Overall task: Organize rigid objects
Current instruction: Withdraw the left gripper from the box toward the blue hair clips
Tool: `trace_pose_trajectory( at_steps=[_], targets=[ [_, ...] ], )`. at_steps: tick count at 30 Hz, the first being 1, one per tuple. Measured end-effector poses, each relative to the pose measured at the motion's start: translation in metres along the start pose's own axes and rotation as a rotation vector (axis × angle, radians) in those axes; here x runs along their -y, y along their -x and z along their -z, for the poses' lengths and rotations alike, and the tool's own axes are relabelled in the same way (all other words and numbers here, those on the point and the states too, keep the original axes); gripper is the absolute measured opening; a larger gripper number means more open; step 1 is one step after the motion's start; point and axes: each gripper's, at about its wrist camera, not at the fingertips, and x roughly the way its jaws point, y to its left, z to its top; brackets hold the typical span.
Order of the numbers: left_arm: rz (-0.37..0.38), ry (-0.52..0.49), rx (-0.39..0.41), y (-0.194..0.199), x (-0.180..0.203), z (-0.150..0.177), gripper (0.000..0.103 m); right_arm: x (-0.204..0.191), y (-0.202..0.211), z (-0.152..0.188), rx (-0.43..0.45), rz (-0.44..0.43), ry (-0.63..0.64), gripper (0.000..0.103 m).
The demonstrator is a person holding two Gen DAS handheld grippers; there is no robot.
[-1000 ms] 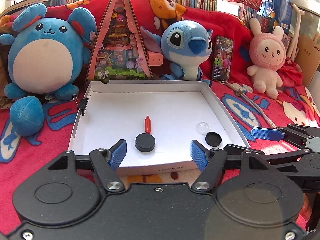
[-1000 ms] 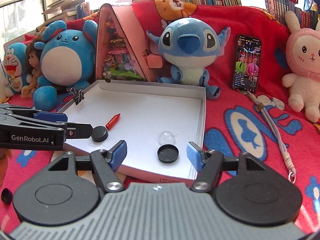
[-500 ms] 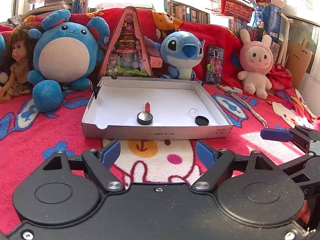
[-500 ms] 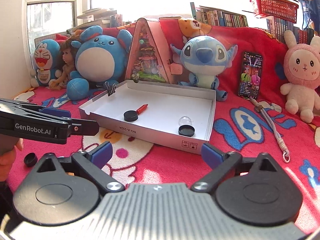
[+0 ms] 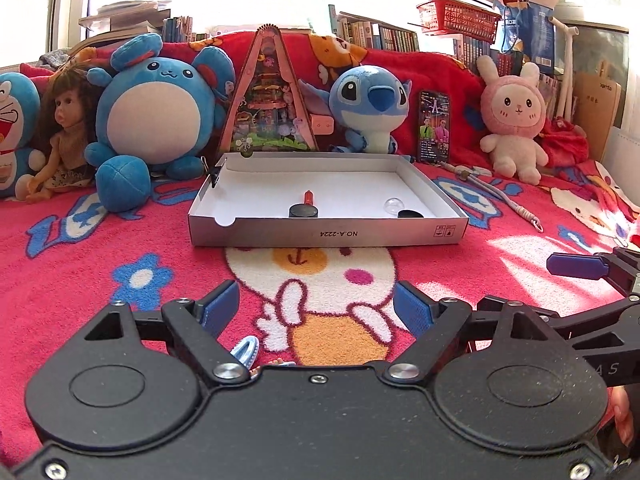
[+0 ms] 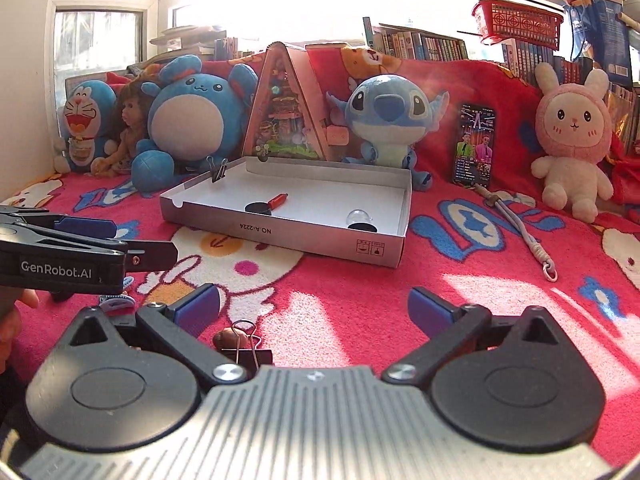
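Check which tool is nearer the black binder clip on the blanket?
Right. The right tool hovers just above the binder clip; the left tool sits farther off, to the clip's left.

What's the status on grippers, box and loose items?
Left gripper and right gripper open, empty. Box holds four small pieces. Binder clip and blue clip loose on blanket. Path clear.

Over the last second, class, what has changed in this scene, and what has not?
Both grippers, left gripper and right gripper, drew back from the white box, open and empty. The black cap, red piece, clear dome and black lid stayed put.
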Motion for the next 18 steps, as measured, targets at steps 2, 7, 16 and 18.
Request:
trace_pose_trajectory(
  at_steps=[2,7,16,18],
  targets=[
    [-0.008,0.011,0.003,0.003,-0.001,0.004,0.083,0.0,0.001,0.003,-0.002,0.021,-0.007,0.103],
    [-0.004,0.04,-0.013,0.008,-0.009,0.017,0.085,0.003,0.003,0.012,-0.011,0.037,-0.036,0.103],
    [-0.039,0.023,0.012,0.022,-0.014,0.03,0.087,0.003,0.009,0.027,-0.014,0.077,-0.047,0.103],
    [-0.05,0.017,0.008,0.024,-0.015,0.033,0.087,0.003,0.009,0.029,-0.021,0.074,-0.046,0.103]
  ],
)
